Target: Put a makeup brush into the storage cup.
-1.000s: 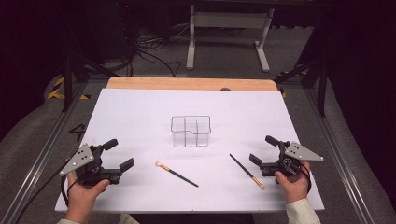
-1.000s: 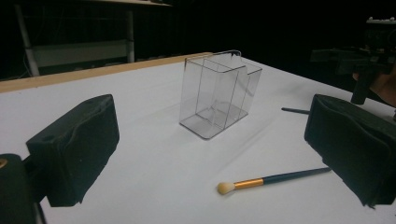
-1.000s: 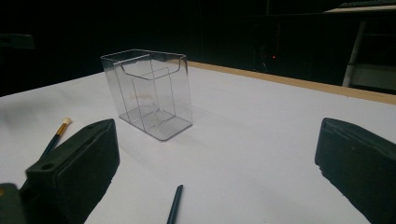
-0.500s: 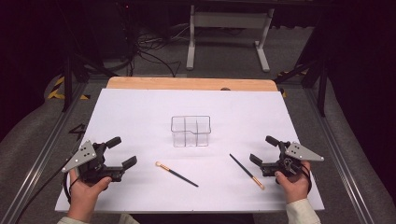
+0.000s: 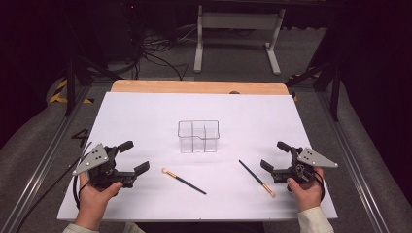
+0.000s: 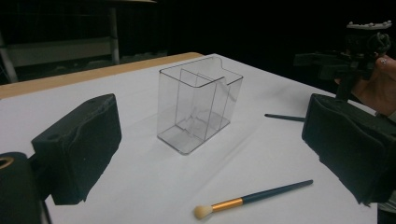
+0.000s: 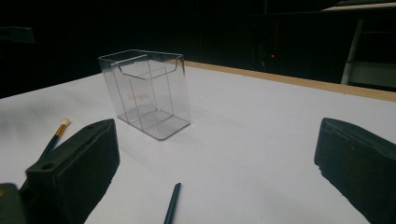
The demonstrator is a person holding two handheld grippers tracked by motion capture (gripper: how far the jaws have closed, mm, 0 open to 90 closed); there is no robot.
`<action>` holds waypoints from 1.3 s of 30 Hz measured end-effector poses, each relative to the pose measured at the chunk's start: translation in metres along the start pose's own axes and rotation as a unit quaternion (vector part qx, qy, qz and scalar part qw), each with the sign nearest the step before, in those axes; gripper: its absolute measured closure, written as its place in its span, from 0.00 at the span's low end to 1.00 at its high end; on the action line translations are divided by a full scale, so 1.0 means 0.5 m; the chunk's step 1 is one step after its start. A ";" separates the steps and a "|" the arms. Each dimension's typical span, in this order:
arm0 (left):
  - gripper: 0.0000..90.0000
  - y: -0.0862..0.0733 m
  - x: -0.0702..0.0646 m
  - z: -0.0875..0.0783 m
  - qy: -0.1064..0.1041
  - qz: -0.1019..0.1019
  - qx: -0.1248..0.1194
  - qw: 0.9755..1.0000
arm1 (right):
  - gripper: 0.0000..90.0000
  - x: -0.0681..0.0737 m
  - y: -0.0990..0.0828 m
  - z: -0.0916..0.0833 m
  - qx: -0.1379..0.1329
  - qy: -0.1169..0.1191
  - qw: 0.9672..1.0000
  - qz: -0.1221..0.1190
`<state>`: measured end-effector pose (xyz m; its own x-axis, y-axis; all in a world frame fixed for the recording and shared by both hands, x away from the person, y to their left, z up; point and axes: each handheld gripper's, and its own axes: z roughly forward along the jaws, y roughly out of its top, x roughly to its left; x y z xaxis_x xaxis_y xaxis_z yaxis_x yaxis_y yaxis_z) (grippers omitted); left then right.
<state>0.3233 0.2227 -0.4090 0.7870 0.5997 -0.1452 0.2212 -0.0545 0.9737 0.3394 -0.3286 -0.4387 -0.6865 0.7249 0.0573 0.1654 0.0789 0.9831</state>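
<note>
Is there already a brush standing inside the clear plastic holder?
No, the clear holder is empty, and both brushes lie flat on the white table.

Two brushes lie on the desk (image 5: 145, 116): one brush (image 5: 183, 180) left of the middle, another brush (image 5: 257, 178) to the right. One clear holder (image 5: 198, 136) stands between and beyond them, split into three compartments. Two tools are there, the left tool (image 5: 130, 156) and the right tool (image 5: 275, 155), one in each hand.
</note>
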 end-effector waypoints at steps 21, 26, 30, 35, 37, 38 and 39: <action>0.07 0.027 -0.032 0.076 -0.046 0.014 0.019 0.999 | 0.01 -0.006 -0.002 -0.010 -0.004 -0.004 1.000 0.010; 0.07 0.029 -0.035 0.084 -0.052 0.016 0.021 0.998 | 0.01 -0.007 -0.001 -0.012 -0.005 -0.003 1.000 0.015; 0.07 0.031 -0.038 0.089 -0.056 0.016 0.022 0.998 | 0.01 -0.005 0.002 -0.013 -0.009 0.003 1.000 0.015; 0.07 0.031 -0.044 0.099 -0.064 0.018 0.026 0.997 | 0.01 -0.006 0.002 -0.013 -0.009 0.001 1.000 0.015; 0.07 0.030 -0.045 0.102 -0.066 0.017 0.026 0.997 | 0.01 -0.005 0.003 -0.014 -0.009 0.001 1.000 0.014; 0.07 0.030 -0.045 0.102 -0.066 0.017 0.026 0.997 | 0.01 -0.005 0.003 -0.014 -0.009 -0.001 1.000 0.013; 0.07 0.030 -0.046 0.103 -0.066 0.017 0.026 0.997 | 0.01 -0.004 0.004 -0.014 -0.012 -0.001 1.000 0.014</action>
<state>0.3383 0.1671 -0.4002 0.8625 0.4871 -0.1371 0.2201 -0.1171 0.9684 0.3363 -0.3347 -0.4357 -0.6800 0.7283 0.0848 0.1684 0.0426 0.9848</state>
